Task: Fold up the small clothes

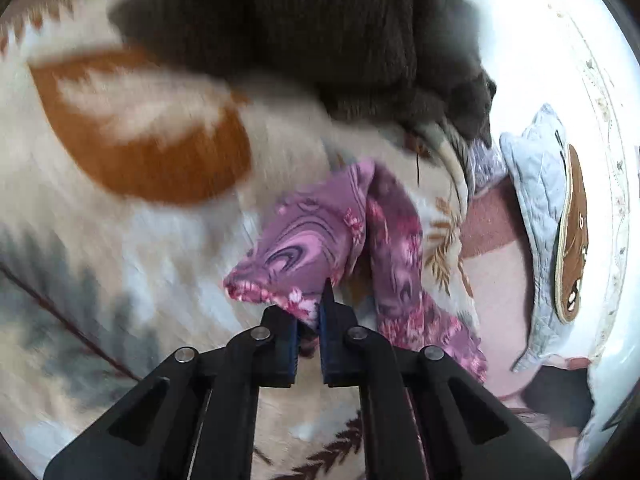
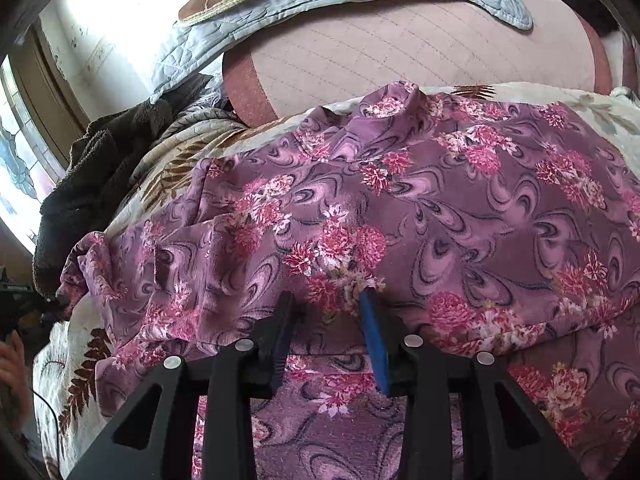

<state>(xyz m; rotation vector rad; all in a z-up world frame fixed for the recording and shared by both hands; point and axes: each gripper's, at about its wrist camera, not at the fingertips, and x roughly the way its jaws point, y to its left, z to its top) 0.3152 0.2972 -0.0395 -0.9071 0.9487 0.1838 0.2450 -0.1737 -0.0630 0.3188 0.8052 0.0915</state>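
Note:
A purple garment with pink flowers (image 2: 440, 208) lies spread across the bed in the right wrist view. My right gripper (image 2: 329, 298) stands open low over its near part, with a small ridge of the cloth between the blue pads (image 2: 374, 332), which do not press on it. In the left wrist view one end of the same garment (image 1: 320, 224) is lifted and hangs in folds from my left gripper (image 1: 310, 312), whose jaws are shut on its flowered hem. This view is blurred.
A cream bedspread with brown and grey leaf print (image 1: 120, 240) covers the bed. A dark brown fuzzy blanket (image 1: 300, 32) is heaped at its far side. A pink quilted cushion (image 2: 400, 52) and a grey-blue quilted pillow (image 1: 532, 184) lie against the white wall. A hand (image 2: 12, 360) shows at the left edge.

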